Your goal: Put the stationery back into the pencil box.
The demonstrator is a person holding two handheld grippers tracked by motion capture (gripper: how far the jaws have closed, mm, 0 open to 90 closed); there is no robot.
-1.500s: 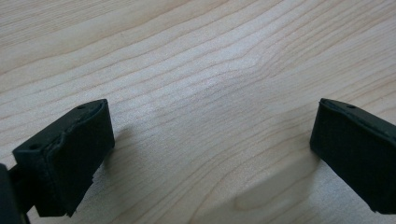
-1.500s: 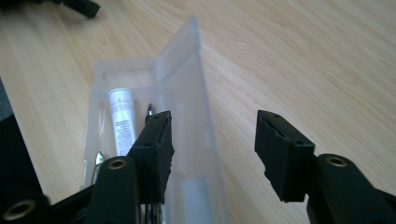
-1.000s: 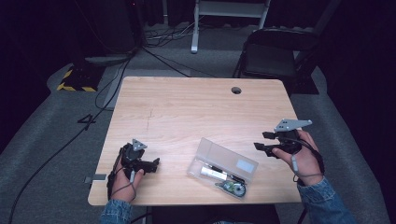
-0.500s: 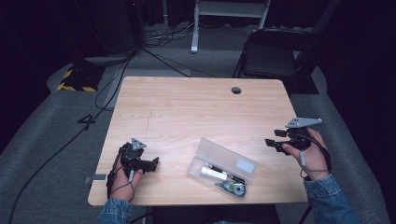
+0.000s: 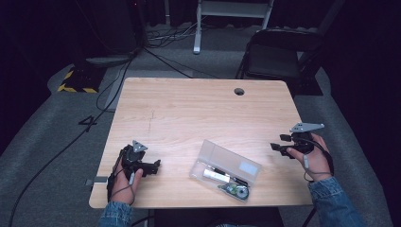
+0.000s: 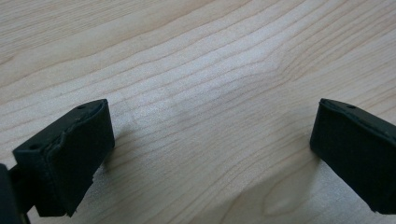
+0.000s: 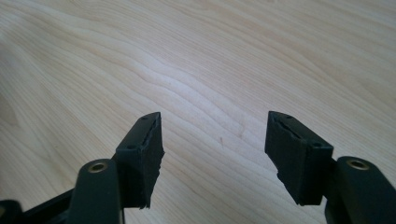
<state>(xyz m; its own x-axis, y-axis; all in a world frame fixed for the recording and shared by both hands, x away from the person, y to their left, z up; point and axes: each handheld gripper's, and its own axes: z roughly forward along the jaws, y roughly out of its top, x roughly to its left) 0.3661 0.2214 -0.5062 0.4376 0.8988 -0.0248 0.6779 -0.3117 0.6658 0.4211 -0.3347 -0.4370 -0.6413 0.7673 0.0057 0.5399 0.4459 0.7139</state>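
A clear plastic case [image 5: 226, 168] lies near the front of the wooden table [image 5: 198, 109], holding a white tube, a dark pen and a small round tape roll [image 5: 241, 192]. My left gripper [image 5: 156, 165] rests low at the front left, pointing right toward the case, open with bare wood between its pads [image 6: 65, 158]. My right gripper [image 5: 275, 147] hovers at the table's right edge, pointing left, open, nothing between its pads [image 7: 142, 158]. Each gripper stands apart from the case.
A round cable hole [image 5: 239, 91] sits near the table's far edge. A black folding chair [image 5: 276, 56] stands behind the far right corner. Cables run over the grey floor at the left, by a yellow-black striped block [image 5: 75, 82].
My right gripper has drifted right and toward the front, out to the table's right edge. The left gripper has hardly moved.
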